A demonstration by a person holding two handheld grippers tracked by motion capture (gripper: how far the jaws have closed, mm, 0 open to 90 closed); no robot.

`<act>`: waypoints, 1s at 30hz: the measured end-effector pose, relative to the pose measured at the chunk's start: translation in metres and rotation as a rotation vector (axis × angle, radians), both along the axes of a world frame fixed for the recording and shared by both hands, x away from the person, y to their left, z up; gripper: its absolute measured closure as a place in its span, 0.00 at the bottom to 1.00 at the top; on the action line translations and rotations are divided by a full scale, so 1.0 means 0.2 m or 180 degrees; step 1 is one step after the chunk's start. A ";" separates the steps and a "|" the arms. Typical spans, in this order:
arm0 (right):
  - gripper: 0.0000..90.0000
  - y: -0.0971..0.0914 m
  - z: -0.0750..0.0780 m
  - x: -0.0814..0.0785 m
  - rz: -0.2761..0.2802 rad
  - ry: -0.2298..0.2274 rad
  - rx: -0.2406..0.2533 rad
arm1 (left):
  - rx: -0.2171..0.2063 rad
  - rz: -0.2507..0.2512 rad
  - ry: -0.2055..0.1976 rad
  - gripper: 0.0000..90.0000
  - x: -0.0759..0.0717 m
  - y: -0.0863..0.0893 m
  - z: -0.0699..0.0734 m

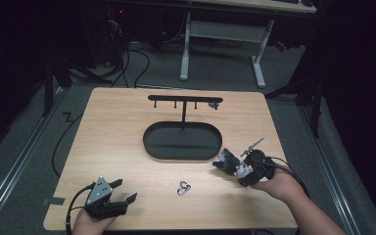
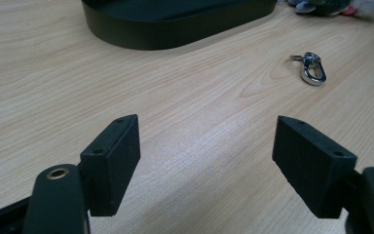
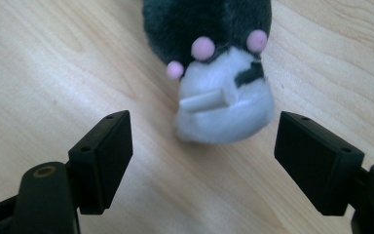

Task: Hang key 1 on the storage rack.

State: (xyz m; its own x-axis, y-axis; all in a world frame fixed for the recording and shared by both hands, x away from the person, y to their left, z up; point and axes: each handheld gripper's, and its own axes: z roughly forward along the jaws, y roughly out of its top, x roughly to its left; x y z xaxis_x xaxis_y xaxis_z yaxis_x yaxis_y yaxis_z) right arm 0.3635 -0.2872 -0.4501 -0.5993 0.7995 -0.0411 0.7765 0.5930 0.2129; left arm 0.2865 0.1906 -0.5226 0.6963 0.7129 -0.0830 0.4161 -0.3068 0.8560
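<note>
A small plush toy [image 3: 224, 107], dark grey with a white end and pink dots, lies on the wooden table [image 1: 122, 127]. My right gripper [image 3: 202, 156] stands open just short of the toy, with no pad touching it. In the high view the plush toy [image 1: 226, 159] lies right of the black oval tray [image 1: 182, 142], with the right gripper [image 1: 240, 169] beside it. A silver clasp [image 1: 183, 188] lies on the table's front middle. The left gripper [image 1: 126, 190] stands open at the front left, nothing between its fingers. In the left gripper view, that gripper [image 2: 207, 161] faces the clasp [image 2: 313, 69] and the tray [image 2: 175, 27].
From the oval tray rises a thin post with a crossbar [image 1: 183, 99] carrying small hooks. Bare wood lies between the left gripper and the clasp. Behind the table stand a white desk frame [image 1: 223, 29] and cables on the floor.
</note>
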 end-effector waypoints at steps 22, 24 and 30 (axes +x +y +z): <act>0.43 0.04 -0.14 0.15 0.0275 0.0146 -0.0206 | -0.0014 0.0000 0.0025 0.29 0.00 0.01 -0.01; 0.47 0.05 -0.15 0.14 0.0297 0.0143 -0.0219 | -0.0009 -0.0002 0.0020 0.29 -0.01 0.01 0.00; 0.52 0.07 -0.15 0.12 0.0312 0.0066 -0.0302 | -0.0008 0.0001 0.0019 0.29 -0.01 0.01 0.00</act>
State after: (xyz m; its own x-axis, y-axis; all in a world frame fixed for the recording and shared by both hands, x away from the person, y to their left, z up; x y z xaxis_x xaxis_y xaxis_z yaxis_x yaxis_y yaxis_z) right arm 0.3883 -0.2723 -0.4805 -0.6758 0.7302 -0.1006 0.7176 0.6829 0.1366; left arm 0.2848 0.1936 -0.5227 0.6957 0.7128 -0.0889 0.4212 -0.3045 0.8543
